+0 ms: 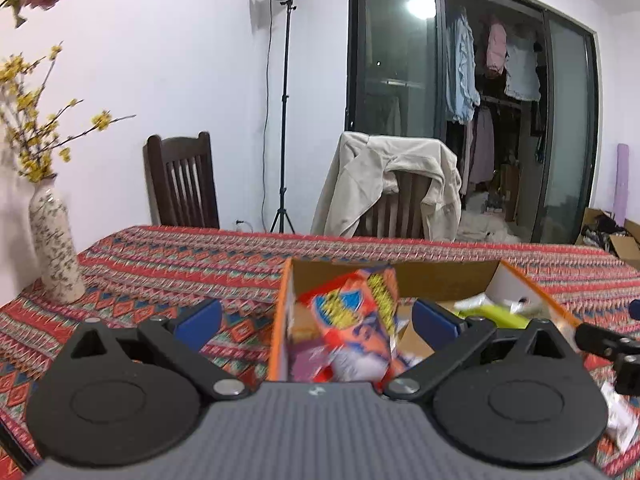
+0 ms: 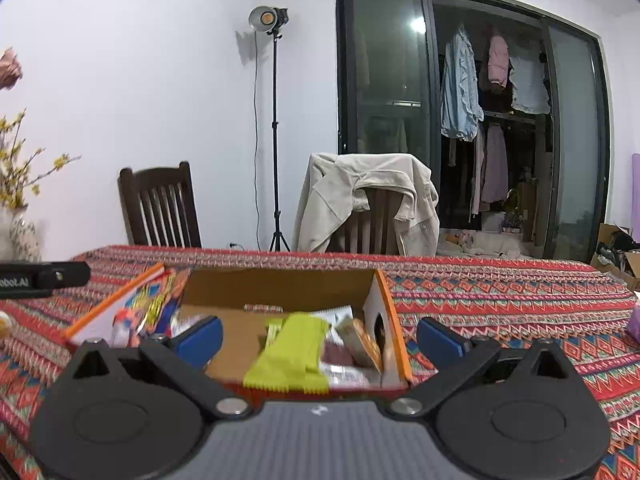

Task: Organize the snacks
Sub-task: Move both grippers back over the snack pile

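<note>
An open cardboard box (image 1: 440,284) with orange edges stands on the patterned tablecloth. A red-orange snack bag (image 1: 352,320), blurred, stands upright at the box's left end, between the wide-open fingers of my left gripper (image 1: 318,320); neither blue pad touches it. A lime-green packet (image 1: 492,314) lies further right in the box. In the right wrist view the same box (image 2: 280,288) holds the lime-green packet (image 2: 292,356), blurred, beside several other snacks, with the red-orange bag (image 2: 152,308) at the left end. My right gripper (image 2: 320,340) is open over the box's near edge.
A flowered vase (image 1: 56,248) with yellow branches stands at the table's left. Two wooden chairs, one draped with a beige jacket (image 1: 392,184), stand behind the table. A white packet (image 1: 620,420) lies at the right, and a purple item (image 2: 634,320) sits at the table's right edge.
</note>
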Demonstrator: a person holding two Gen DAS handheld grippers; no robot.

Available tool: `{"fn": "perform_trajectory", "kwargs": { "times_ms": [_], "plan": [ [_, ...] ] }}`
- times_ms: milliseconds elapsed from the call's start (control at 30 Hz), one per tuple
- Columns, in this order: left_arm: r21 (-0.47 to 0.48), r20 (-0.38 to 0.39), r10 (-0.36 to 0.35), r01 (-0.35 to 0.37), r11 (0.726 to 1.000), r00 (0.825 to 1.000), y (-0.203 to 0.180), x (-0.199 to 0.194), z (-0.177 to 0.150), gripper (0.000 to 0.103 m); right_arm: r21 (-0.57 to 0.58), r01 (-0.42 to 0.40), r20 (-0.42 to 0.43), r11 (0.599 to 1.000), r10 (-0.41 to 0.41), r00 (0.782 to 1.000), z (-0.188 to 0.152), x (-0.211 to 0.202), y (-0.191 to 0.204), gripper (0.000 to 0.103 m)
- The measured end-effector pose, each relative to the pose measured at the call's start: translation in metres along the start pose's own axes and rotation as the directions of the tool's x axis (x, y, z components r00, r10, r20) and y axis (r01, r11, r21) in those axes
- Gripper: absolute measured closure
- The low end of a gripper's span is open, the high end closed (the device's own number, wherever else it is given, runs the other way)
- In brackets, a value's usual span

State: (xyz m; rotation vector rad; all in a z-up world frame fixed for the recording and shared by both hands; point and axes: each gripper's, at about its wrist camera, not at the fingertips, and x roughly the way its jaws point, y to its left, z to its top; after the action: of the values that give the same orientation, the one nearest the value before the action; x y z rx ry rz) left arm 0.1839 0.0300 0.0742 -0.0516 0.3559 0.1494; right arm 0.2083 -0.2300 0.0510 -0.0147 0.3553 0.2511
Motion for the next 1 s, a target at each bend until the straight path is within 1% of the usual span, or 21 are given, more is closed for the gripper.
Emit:
{"fn": "perform_trajectory", "kwargs": {
  "times_ms": [133, 300, 533, 667, 767, 1000],
  "plan": [
    [-0.004, -0.036, 0.002, -0.002, 1.000, 0.999, 0.014, -0.012, -0.015, 0.000, -0.001, -0.014, -0.038, 1.000, 0.014, 0.999, -0.016, -0.015, -0.004, 0.000],
    [-0.010, -0.062, -0.021, 0.020, 1.000, 0.998, 0.021, -0.029, -0.037, 0.000, 0.048, -0.051, -0.073, 0.998, 0.055, 0.996, -0.038, -0.035, -0.008, 0.000],
    [-0.010, -0.086, -0.043, 0.042, 0.999, 0.995, 0.026, -0.043, -0.069, 0.000, 0.052, -0.056, -0.122, 0.997, 0.062, 0.991, -0.065, -0.053, -0.006, 0.000],
    [-0.035, -0.088, -0.042, 0.039, 0.999, 0.995, 0.033, -0.046, -0.076, 0.000, 0.055, -0.061, -0.151, 0.997, 0.068, 0.986, -0.076, -0.058, -0.002, 0.000],
    [-0.032, -0.077, -0.051, 0.048, 0.998, 0.996, 0.034, -0.051, -0.079, 0.000, 0.048, -0.077, -0.182, 0.996, 0.085, 0.980, -0.084, -0.059, 0.004, 0.000],
    [-0.023, -0.096, -0.066, 0.064, 0.998, 0.993, 0.031, -0.046, -0.085, 0.000, 0.008, -0.057, -0.233, 0.998, 0.057, 0.971, -0.087, -0.055, 0.018, 0.001]
  ]
}}
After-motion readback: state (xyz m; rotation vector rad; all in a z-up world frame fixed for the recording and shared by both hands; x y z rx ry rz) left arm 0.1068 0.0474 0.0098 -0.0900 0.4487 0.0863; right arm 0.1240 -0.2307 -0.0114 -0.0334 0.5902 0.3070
